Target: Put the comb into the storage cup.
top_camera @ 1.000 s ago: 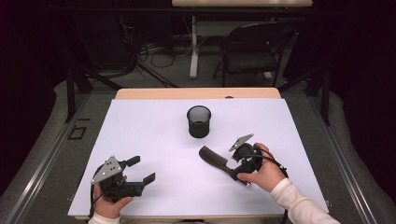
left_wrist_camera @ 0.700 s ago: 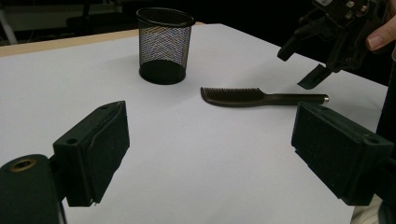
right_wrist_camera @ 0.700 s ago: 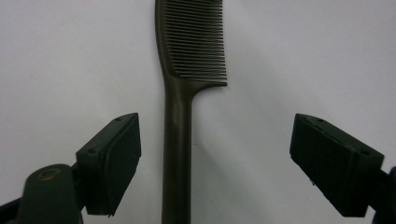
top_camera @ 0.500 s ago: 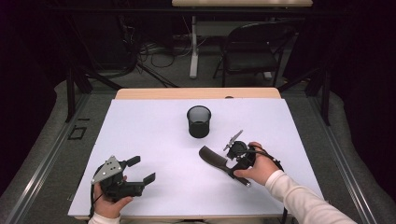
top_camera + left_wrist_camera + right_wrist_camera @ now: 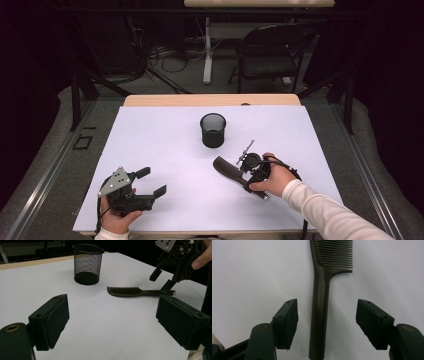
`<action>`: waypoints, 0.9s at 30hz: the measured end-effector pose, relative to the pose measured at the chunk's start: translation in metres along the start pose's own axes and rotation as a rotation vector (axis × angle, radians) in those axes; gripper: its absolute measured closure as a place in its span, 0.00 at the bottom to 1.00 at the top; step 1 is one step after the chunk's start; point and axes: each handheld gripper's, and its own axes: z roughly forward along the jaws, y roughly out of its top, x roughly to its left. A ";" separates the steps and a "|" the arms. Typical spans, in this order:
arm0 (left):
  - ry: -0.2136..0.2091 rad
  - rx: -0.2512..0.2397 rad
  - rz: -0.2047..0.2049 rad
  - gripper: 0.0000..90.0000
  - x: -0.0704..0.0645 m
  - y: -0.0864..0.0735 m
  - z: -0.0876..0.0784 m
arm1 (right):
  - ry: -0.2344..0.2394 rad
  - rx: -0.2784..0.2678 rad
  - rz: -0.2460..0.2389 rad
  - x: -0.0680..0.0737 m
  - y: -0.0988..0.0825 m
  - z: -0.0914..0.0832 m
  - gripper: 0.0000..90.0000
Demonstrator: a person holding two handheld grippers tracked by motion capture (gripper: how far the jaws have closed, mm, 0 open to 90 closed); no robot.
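Right tool lowered, tilted over comb handle, jaws just narrowing, untouched; left tool spread, resting.

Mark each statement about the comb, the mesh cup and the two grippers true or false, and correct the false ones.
1. The comb lies flat on the white table. True.
2. The right gripper is clamped on the comb's teeth. False: its jaws, which have just been closing, straddle the handle without touching it.
3. The mesh cup stands upright. True.
4. The comb is inside the cup. False: it lies beside it.
5. The left gripper holds a pen. False: its jaws are open with nothing between them.
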 end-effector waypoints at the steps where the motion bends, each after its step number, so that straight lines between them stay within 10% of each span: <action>1: 0.000 0.000 0.000 0.13 0.000 0.000 0.000 | 0.000 0.000 0.000 0.000 0.000 0.000 0.38; 27: -0.007 0.004 0.002 0.13 0.000 0.000 0.000 | 0.023 0.026 0.035 -0.003 0.004 0.010 0.50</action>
